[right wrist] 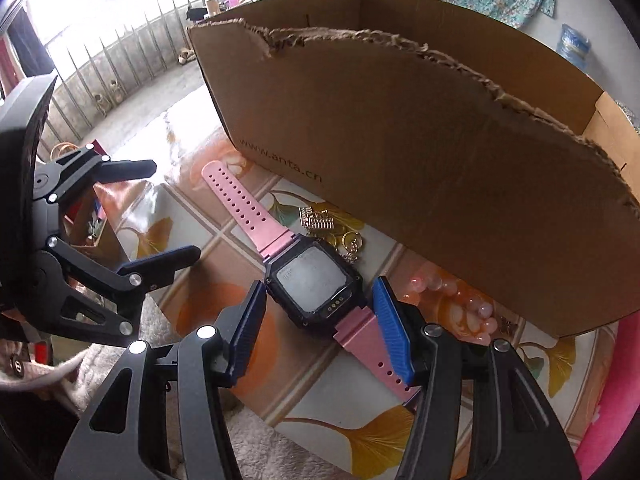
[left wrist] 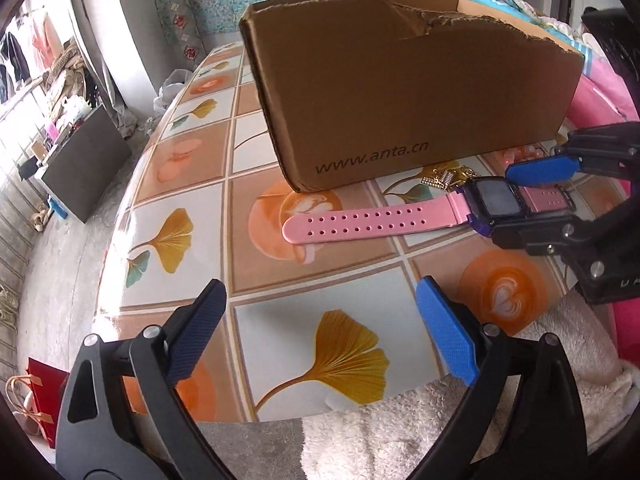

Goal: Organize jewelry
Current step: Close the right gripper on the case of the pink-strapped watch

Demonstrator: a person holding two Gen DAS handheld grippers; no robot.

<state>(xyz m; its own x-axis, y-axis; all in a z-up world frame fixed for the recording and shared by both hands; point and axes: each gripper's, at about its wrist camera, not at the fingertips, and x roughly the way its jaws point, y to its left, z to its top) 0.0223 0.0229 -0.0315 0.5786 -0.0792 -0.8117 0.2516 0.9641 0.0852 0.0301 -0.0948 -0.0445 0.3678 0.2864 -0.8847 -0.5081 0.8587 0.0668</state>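
Right wrist view: right tongs [right wrist: 320,320] angled down at the tabletop, spread, blue-padded fingers [right wrist: 390,326] straddling the black square-faced smartwatch with pink perforated rubber strap [right wrist: 316,284]. One pad lies against the near strap; firm contact on the case cannot be told. Watch lies flat on the glossy tablecloth printed with ginkgo leaves and latte cups [right wrist: 360,432]. Just beyond the tongs' tips: gold chain jewellery [right wrist: 320,220] and a string of pale pink beads [right wrist: 468,304], both against the brown torn-edged cardboard box [right wrist: 440,160].

Left wrist view: left tongs [left wrist: 320,320] released, wide apart, holding nothing, poised above the near table edge. Watch sits ahead and to their right, long strap pointing left. Fluffy cream blanket [left wrist: 400,432] below the tongs.
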